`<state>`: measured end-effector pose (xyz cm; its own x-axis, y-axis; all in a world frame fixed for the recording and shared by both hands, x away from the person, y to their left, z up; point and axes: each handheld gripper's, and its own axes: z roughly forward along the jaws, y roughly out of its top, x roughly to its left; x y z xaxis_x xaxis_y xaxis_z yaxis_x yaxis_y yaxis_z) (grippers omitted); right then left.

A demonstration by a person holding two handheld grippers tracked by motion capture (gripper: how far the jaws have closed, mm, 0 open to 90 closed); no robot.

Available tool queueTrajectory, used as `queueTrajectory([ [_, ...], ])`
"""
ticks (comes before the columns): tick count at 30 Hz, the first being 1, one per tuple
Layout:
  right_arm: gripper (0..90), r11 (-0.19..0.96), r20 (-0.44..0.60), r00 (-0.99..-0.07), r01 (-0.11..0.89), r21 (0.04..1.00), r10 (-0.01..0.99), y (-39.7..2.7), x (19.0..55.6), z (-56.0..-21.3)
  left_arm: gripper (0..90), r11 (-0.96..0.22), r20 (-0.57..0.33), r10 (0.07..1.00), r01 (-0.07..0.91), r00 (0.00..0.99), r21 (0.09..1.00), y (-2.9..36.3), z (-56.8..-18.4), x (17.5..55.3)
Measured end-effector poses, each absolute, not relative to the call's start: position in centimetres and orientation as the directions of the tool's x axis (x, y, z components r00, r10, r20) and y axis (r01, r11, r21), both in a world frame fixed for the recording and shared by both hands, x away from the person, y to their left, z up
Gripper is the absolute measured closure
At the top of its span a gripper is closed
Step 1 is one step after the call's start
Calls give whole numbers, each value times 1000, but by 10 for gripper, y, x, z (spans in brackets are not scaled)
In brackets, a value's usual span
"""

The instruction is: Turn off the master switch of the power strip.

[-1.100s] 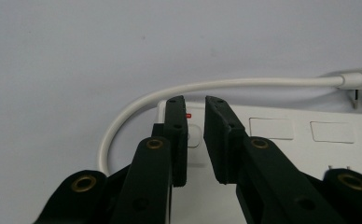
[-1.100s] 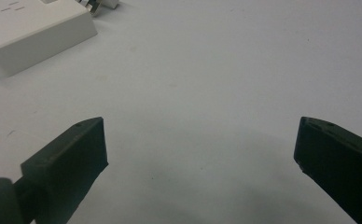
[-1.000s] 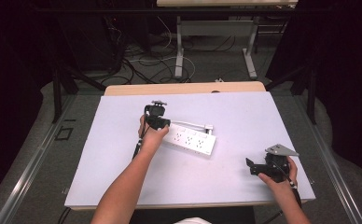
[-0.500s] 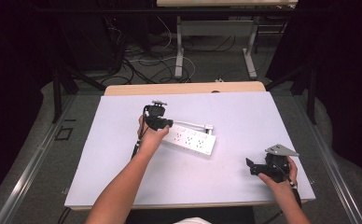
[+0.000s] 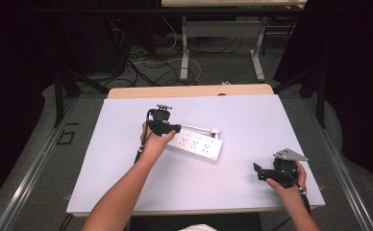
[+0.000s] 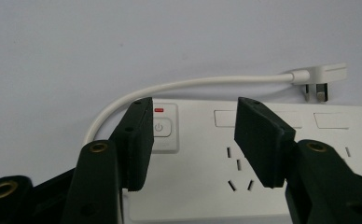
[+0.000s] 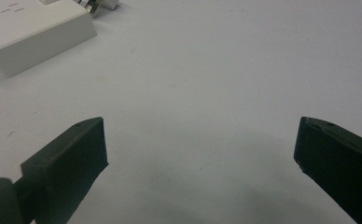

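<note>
Power strip [image 5: 198, 143] on table [image 5: 242, 115], mid-left. Its cord [image 5: 197, 127] and plug [image 5: 215, 130] just behind it. Left gripper [image 5: 174, 128] over strip's left end. Right gripper [image 5: 257, 172] near front right, well apart.

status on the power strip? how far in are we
Done: the power strip lies flat mid-table, its cord looped beside it with the plug free on the mat, in no socket. In hand: the left gripper hangs over the switch end; its jaws have just been opening and nothing is between the pads. The switch shows a red mark above it. Left: unclear; the right gripper waits open, well apart.
</note>
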<state>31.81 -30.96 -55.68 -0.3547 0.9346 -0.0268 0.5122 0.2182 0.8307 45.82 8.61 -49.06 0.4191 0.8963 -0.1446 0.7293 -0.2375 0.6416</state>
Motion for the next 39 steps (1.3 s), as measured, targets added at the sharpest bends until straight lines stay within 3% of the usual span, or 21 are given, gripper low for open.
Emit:
queueTrajectory([
  [8, 21, 206, -17, -346, 520, 829, 938, -309, 317, -557, 332, -259, -106, 896, 700, 432, 665, 86, -487, 453],
  [24, 21, 209, -22, -344, 517, 830, 939, -309, 316, -556, 309, -315, -56, 869, 636, 492, 704, 97, -473, 436],
  [32, 21, 205, -19, -341, 520, 829, 940, -308, 315, -556, 163, -320, -54, 860, 617, 508, 719, 109, -473, 427],
  [35, 21, 212, -26, -344, 517, 830, 939, -309, 315, -555, 154, -308, -71, 856, 615, 512, 725, 111, -471, 423],
  [39, 21, 213, -28, -344, 515, 830, 939, -309, 315, -555, 40, -304, -85, 842, 600, 532, 740, 113, -469, 417],
])
